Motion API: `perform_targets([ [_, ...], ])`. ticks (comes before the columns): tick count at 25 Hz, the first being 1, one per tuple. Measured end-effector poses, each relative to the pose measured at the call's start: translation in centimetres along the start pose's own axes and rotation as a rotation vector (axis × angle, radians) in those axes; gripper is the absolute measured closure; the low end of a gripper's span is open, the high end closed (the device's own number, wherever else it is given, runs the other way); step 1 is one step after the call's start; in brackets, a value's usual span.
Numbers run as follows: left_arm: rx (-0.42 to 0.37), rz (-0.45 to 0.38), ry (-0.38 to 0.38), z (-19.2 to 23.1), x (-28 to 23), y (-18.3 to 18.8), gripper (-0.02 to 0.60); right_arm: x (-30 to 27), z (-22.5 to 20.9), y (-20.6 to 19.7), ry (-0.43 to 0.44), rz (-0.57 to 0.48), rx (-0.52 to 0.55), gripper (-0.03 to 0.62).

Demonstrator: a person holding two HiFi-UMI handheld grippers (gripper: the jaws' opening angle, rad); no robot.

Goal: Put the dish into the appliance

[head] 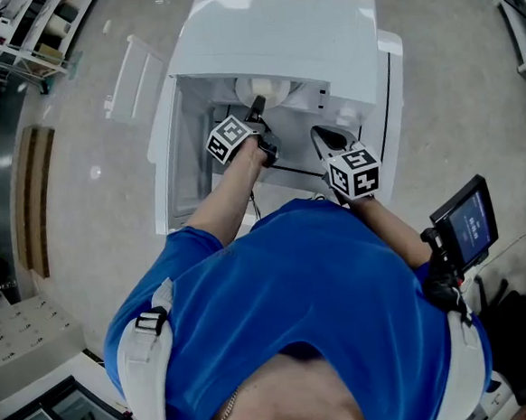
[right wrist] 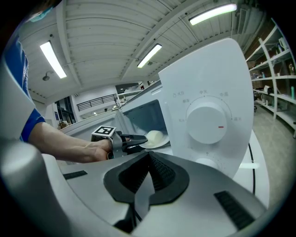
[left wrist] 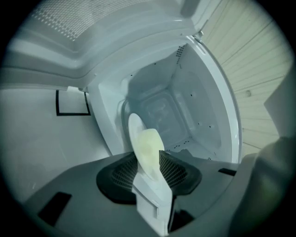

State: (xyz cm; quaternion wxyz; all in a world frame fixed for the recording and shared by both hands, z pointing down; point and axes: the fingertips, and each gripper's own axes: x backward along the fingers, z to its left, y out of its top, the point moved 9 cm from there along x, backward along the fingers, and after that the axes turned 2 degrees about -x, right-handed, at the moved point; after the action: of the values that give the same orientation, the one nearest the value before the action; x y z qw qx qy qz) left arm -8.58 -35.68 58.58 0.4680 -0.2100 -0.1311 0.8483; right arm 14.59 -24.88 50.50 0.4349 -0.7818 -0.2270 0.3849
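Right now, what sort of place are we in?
Probably a lab or workshop-type test space, not a home kitchen: metal shelving racks along the side, fluorescent tube lights on a panelled ceiling, and a bare polished floor.

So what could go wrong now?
The plate sits in the mouth of the oven, its rim between the open jaws of the left gripper. Pulling back crookedly could snag the rim and drag it out. The bun lies loose on it, so a bump might roll it off.
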Motion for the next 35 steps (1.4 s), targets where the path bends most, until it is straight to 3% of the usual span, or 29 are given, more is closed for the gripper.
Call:
perform_targets([
  [8,-0.289,0.063,0.034,-0.7,0.3,-0.5,0.358,0.0,0.0,0.2,0.004,-0.002,0.0,0.592],
  [18,-0.556,0.085,0.091,-1.0,1.7,-1.0,0.356,0.0,0.0,0.0,0.006,0.001,-0.001,0.592],
  [26,-0.841,0.098,0.189,-2.3,2.7,-1.1,0.356,0.0,0.3,-0.1,0.012,0.008,0.0,0.592],
  [35,-0.911,0.131,0.227,-2.0,1.5,-0.5,0.357,-0.1,0.1,0.0,0.004,0.007,0.0,0.592],
])
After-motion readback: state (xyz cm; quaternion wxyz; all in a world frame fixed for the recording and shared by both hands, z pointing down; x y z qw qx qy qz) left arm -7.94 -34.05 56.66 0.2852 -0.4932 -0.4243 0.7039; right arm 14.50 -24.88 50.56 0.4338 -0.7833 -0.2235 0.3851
